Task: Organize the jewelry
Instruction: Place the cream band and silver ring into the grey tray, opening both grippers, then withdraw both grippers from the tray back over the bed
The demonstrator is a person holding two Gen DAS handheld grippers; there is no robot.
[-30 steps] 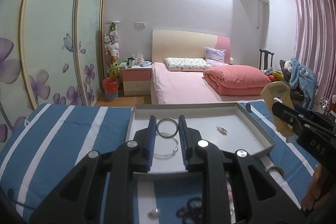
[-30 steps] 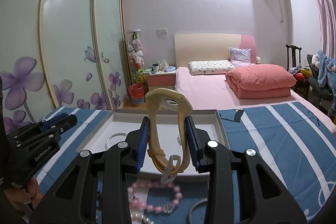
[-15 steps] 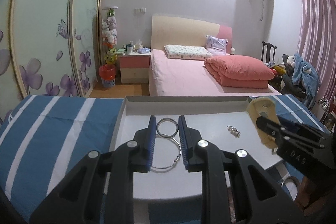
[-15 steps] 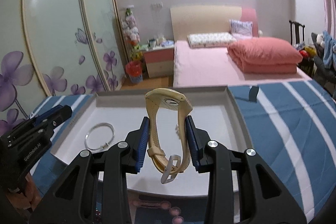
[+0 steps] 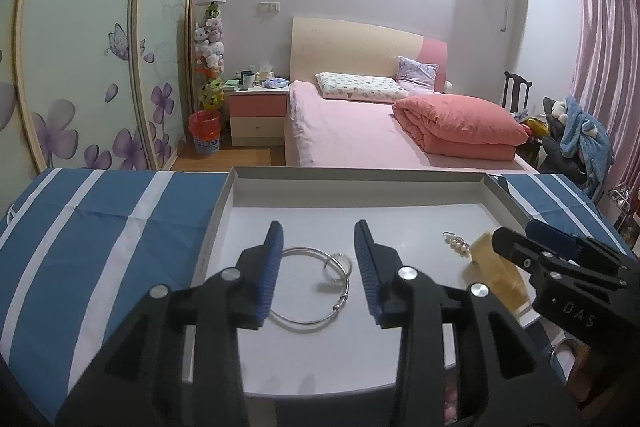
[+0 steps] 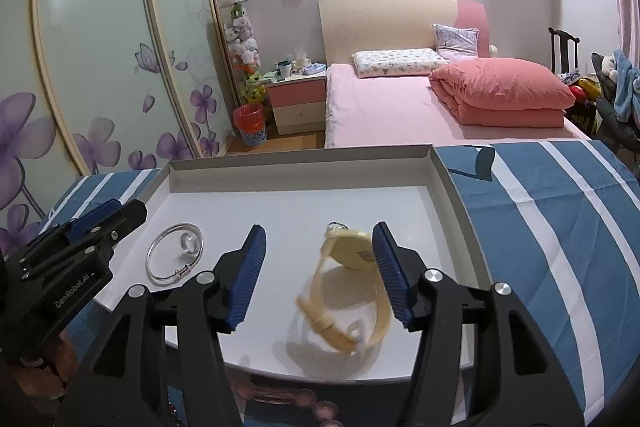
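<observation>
A blue-and-white striped tabletop [image 6: 560, 227] carries a shallow white tray [image 6: 304, 167]. Both claws hang over the tray, jaws opening, pads touching nothing. The right claw [image 6: 318, 267] brackets a cream watch [image 6: 348, 283] lying blurred on the tray floor. The left claw [image 5: 318, 267] brackets a silver bangle [image 5: 312, 287] with a small ring [image 5: 338, 263] inside it. A pearl trinket [image 5: 456, 241] sits at 2 o'clock from the bangle.
</observation>
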